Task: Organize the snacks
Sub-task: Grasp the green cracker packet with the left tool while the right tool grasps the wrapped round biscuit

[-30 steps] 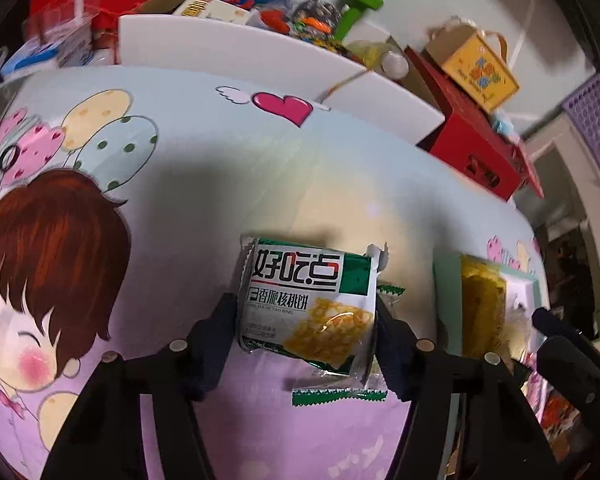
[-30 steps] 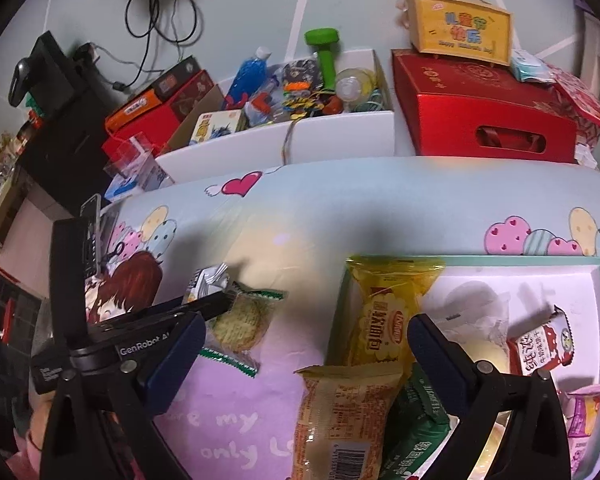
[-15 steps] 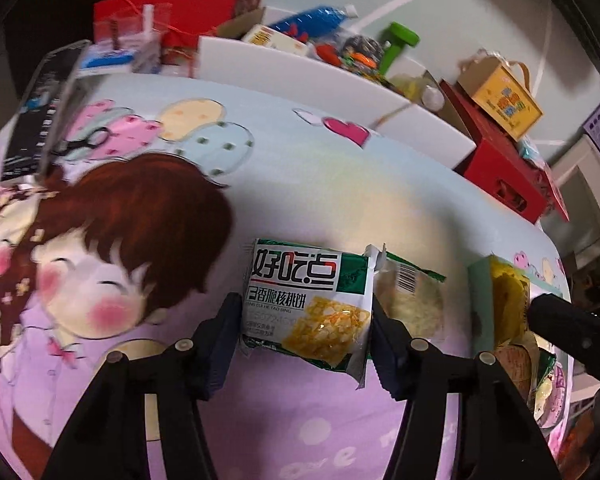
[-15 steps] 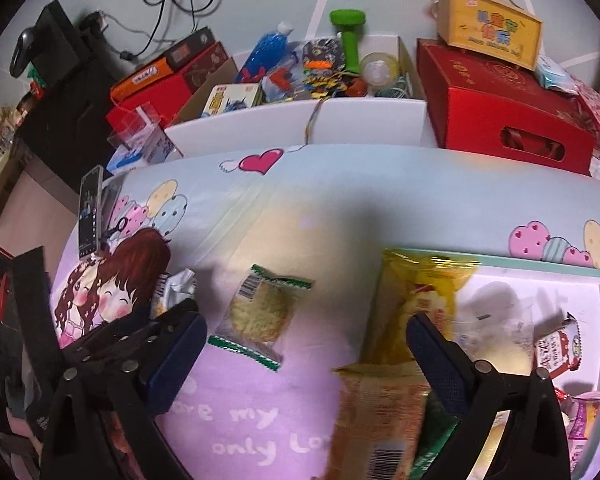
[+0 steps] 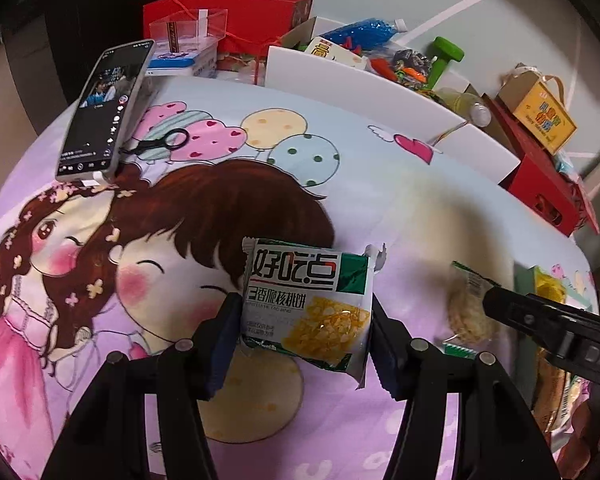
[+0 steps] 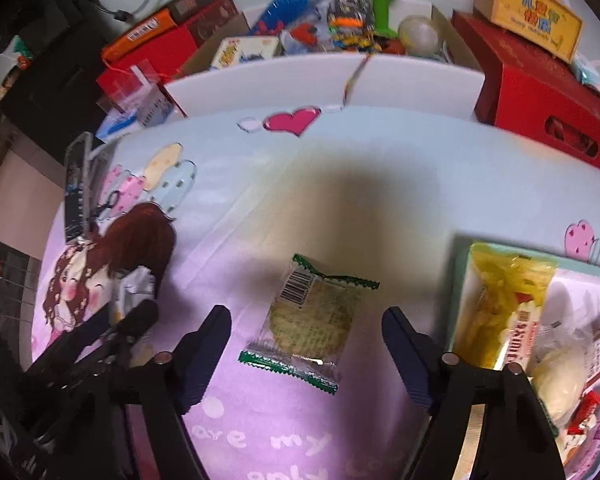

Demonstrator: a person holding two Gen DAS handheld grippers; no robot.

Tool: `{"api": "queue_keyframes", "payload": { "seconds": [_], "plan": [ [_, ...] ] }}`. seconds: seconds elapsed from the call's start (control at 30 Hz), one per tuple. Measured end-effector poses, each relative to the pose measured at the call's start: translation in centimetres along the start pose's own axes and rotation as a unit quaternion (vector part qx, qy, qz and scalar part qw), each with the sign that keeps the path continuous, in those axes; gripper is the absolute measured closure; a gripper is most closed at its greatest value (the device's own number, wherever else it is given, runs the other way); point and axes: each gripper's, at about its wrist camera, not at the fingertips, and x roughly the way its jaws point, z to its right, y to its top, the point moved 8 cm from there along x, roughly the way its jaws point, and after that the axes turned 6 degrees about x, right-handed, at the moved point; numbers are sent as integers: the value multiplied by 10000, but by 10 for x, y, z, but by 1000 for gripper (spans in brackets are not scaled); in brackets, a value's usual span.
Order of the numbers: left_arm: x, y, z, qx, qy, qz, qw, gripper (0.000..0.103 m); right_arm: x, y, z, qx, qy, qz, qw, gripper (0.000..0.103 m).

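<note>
My left gripper (image 5: 302,326) is shut on a green-and-white walnut cookie packet (image 5: 306,304) and holds it above the cartoon tablecloth. A clear cookie packet with green edges (image 6: 310,322) lies flat on the cloth; it also shows in the left wrist view (image 5: 466,310). My right gripper (image 6: 306,350) is open, its fingers on either side of that packet and apart from it. A teal tray (image 6: 462,280) at the right holds a yellow snack bag (image 6: 502,300) and other snacks.
A phone (image 5: 106,110) and small scissors (image 5: 160,144) lie at the table's far left. White bins (image 6: 320,80) of odds and ends and red boxes (image 6: 540,108) line the back edge. The right gripper's arm (image 5: 556,328) crosses the left wrist view.
My left gripper has carried the walnut cookie packet left, off the clear packet. My right gripper has moved left from the tray and now straddles the clear packet.
</note>
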Motion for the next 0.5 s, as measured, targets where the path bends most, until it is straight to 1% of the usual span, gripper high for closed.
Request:
{"api": "queue_keyframes", "payload": {
  "seconds": [0.23, 0.5],
  "plan": [
    [-1, 1, 1, 36, -9, -4, 10000, 42, 24, -2, -1, 47, -243, -211, 9995, 31],
    [3, 1, 6, 106, -38, -62, 9999, 42, 42, -4, -1, 17, -466, -331, 9984, 34]
  ]
}}
